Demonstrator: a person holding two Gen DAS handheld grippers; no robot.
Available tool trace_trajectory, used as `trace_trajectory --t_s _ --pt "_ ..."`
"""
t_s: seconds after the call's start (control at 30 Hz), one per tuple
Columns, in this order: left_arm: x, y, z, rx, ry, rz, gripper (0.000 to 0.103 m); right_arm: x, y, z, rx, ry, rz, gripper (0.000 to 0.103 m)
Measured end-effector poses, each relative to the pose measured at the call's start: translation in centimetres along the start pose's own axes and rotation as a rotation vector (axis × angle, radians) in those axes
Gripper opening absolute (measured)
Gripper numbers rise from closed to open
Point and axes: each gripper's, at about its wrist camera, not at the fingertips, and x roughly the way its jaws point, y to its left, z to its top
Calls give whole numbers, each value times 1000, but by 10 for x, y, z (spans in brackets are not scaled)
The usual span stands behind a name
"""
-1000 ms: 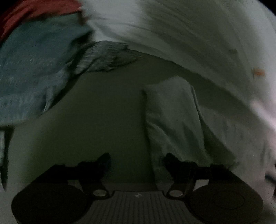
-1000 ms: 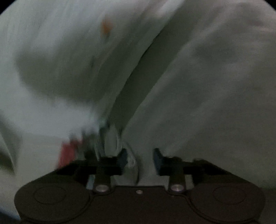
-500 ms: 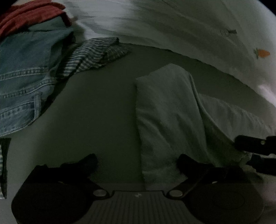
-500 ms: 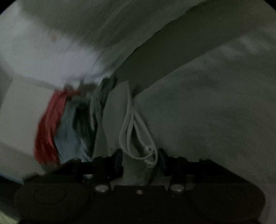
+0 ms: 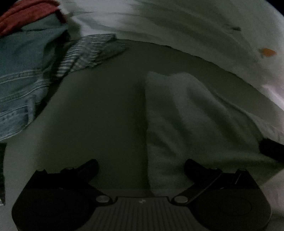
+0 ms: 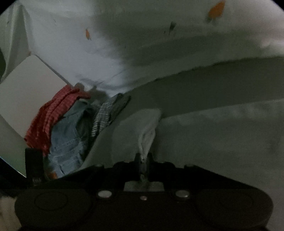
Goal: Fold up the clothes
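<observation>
Dim room: I see a plain surface [image 5: 106, 110] with a white sheet [image 5: 177, 23] behind. Jeans [image 5: 19, 80], a striped shirt [image 5: 85, 55] and red cloth [image 5: 26, 12] pile far left. The pale garment [image 5: 186, 124] lies folded, thick, before me. My left gripper [image 5: 141, 166] gapes wide; my right gripper [image 6: 143, 158] pinches the garment's edge.

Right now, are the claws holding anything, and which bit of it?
The right claw is shut on the pale green garment, pinching a bunched-up edge. The left claw is open, holding nothing.
</observation>
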Motion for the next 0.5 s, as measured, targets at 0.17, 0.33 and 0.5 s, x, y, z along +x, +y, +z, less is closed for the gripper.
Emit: trace_trajectory --t_s 0.17,0.33,0.5 --pt "-3 -15 -2 46 18 -38 102 -42 -34 -30 91 4 -147 6" --pt "-1 -21 -4 57 35 -20 102 -51 -49 -42 175 16 -174 16" --pt "-7 -10 0 34 12 -6 102 -39 -46 -19 127 -21 -162 39"
